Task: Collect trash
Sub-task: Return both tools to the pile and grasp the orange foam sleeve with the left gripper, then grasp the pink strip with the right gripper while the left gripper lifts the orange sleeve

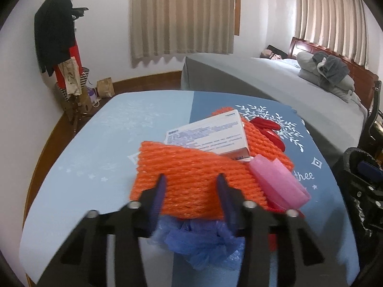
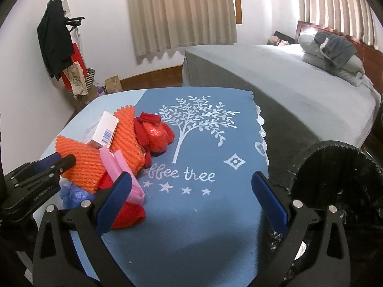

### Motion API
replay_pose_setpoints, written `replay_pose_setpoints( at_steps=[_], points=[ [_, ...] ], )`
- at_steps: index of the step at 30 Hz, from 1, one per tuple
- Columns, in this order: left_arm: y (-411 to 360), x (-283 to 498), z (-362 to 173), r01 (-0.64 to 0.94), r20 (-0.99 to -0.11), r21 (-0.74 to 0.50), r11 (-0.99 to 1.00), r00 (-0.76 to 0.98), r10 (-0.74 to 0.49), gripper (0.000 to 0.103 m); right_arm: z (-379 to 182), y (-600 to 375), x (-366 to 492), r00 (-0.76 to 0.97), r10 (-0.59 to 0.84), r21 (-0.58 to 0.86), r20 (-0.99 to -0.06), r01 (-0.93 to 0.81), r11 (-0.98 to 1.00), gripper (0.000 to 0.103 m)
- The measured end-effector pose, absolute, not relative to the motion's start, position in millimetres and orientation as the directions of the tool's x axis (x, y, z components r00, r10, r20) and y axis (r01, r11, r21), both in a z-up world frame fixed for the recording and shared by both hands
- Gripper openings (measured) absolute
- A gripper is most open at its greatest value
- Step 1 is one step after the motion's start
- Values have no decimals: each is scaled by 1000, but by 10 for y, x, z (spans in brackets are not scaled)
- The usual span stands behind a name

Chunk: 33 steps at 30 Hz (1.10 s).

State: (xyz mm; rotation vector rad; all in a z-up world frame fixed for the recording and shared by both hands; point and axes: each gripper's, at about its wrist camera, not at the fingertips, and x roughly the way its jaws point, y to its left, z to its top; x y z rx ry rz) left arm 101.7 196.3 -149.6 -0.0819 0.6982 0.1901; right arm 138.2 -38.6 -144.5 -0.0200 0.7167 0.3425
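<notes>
Trash pile all on bench (image 2: 203, 215) yet. Left tool (image 1: 191, 186) part-open astride orange foam net (image 1: 191, 167), centre frame; right tool (image 2: 191, 191) wide, empty. Bin (image 2: 340, 179) lower right.

Orange foam net (image 1: 191, 179), white box (image 1: 208, 135), pink wrapper (image 1: 277, 181) heaped on tablecloth (image 2: 203, 215).

We count two orange foam nets (image 2: 81, 160), one at 9 o'clock and a second (image 2: 126, 134) at 10. One white box (image 2: 105, 131) between them. One pink wrapper (image 2: 119, 167). One blue plastic bag (image 2: 71, 193) at 8 o'clock. Two red crumpled bags, one (image 2: 155, 134) at 11, the other (image 2: 129, 215) at 7. One black bin (image 2: 340, 184) at 3 o'clock. Two grippers: left (image 2: 59, 161), right (image 2: 191, 196).
</notes>
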Motion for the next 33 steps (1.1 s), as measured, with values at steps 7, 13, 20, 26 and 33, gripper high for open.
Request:
replay_pose_setpoints(
  at_steps=[7, 13, 20, 26, 33],
  points=[
    [2001, 977, -1457, -176, -634, -42, 984, 766, 110, 4, -1434, -340, 1382, 699, 313, 103, -643, -326, 940, 97],
    [2007, 927, -1465, -174, -636, -43, 984, 764, 107, 2, -1486, -244, 1405, 681, 342, 119, -647, -353, 928, 97],
    [2071, 872, -1483, -187, -642, -17, 982, 755, 132, 4, -1607, 42, 1417, 612, 413, 146, -675, -438, 887, 81],
    [2117, 843, -1478, -200, -643, -15, 980, 752, 143, 26, -1737, 234, 1436, 557, 435, 150, -708, -484, 862, 67],
    [2114, 802, -1522, -217, -651, -21, 976, 744, 152, 67, -1835, 291, 1447, 479, 476, 188, -738, -531, 826, 20]
  ],
)
